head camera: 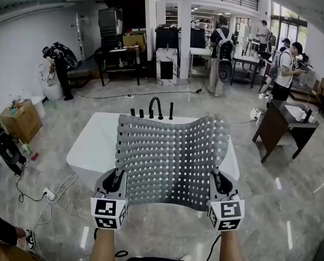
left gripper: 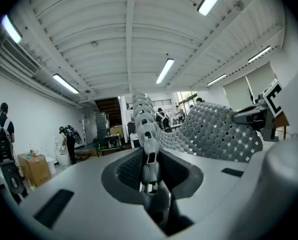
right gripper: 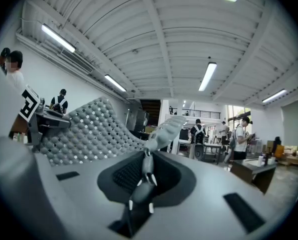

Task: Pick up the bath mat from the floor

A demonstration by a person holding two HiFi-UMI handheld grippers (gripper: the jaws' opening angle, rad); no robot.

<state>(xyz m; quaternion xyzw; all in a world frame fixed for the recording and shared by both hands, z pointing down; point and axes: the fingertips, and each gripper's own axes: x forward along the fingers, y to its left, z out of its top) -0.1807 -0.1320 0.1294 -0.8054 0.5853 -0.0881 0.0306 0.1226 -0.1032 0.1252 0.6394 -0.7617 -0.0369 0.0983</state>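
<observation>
- Head view shows the bath mat off the floor, hanging spread between the two grippers above the white bathtub. Its far edge reaches toward the black faucet.
- The left gripper pinches the mat's near left corner. In the left gripper view its jaws stand narrow, with the mat's thin edge clamped between them.
- The right gripper holds the near right corner. The right gripper view shows the same narrow pinch, with a fold of the mat caught between the jaws.
- The mat is grey, studded and full of small holes. It dips in the middle and curls at its far corners, so it looks soft and floppy rather than stiff, and probably light.
- The surface looks rubbery and should grip well, but a thin edge could slip out of a shallow pinch.
- Two corners of one edge, well apart, suit it best, because the sheet then stays spread and does not bunch.
</observation>
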